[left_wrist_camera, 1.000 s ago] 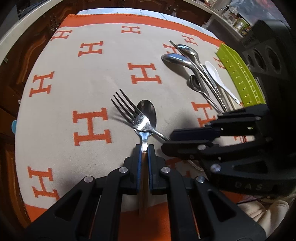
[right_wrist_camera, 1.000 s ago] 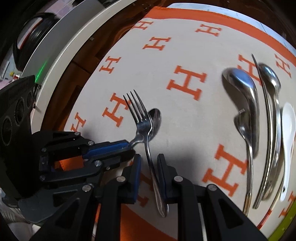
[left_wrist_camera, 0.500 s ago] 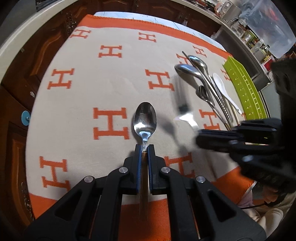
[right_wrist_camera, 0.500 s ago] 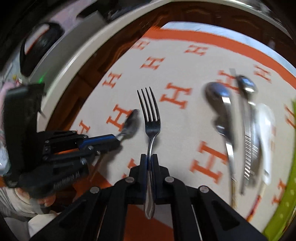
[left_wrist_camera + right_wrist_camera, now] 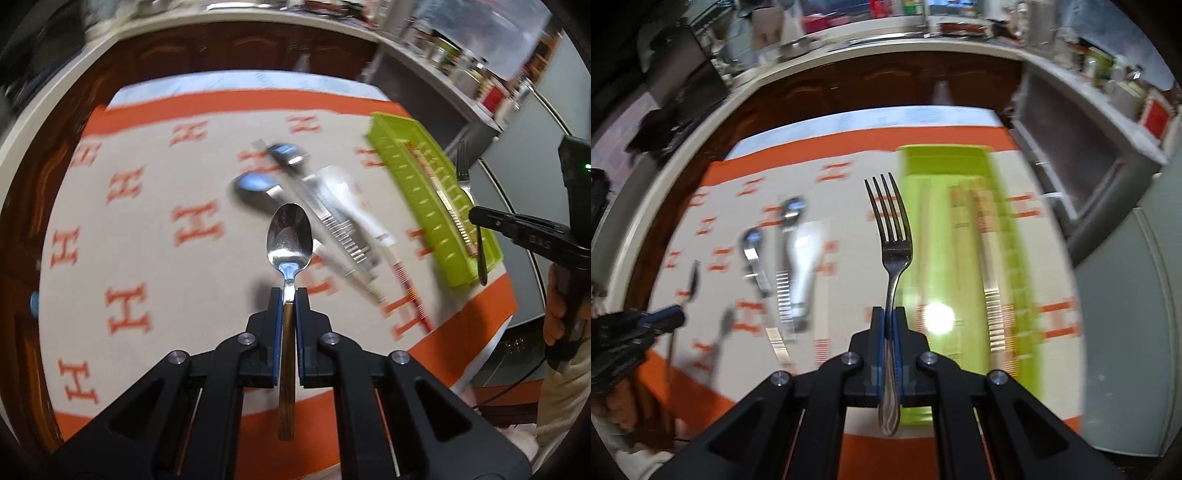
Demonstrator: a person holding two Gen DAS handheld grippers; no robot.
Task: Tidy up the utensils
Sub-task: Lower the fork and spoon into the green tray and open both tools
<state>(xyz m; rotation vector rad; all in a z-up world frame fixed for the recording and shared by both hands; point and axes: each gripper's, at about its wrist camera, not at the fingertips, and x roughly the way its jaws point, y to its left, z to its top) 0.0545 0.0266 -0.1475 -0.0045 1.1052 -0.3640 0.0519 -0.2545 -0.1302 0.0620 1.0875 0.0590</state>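
The left tool (image 5: 289, 295) is pressed together on a spoon (image 5: 290, 236), pinching it at the neck where the metal meets the brown handle; the bowl points forward and the handle runs back between the tool's arms. The right tool (image 5: 891, 314) is pinched on a fork (image 5: 892, 236) low on its stem, tines pointing ahead. Both pieces are held clear above the orange-patterned cloth (image 5: 147, 221) on the tabletop.

The green tray (image 5: 923, 258) lies directly ahead of and under the fork, its long axis roughly in line with the fork's, so the right hand looks much the nearer and needs little turning before lowering. From the left tool the tray (image 5: 424, 177) sits off to the right, well apart, angled across the spoon's axis. The remaining spoons (image 5: 306, 192) lie on the cloth between the held spoon and the tray, blurred.
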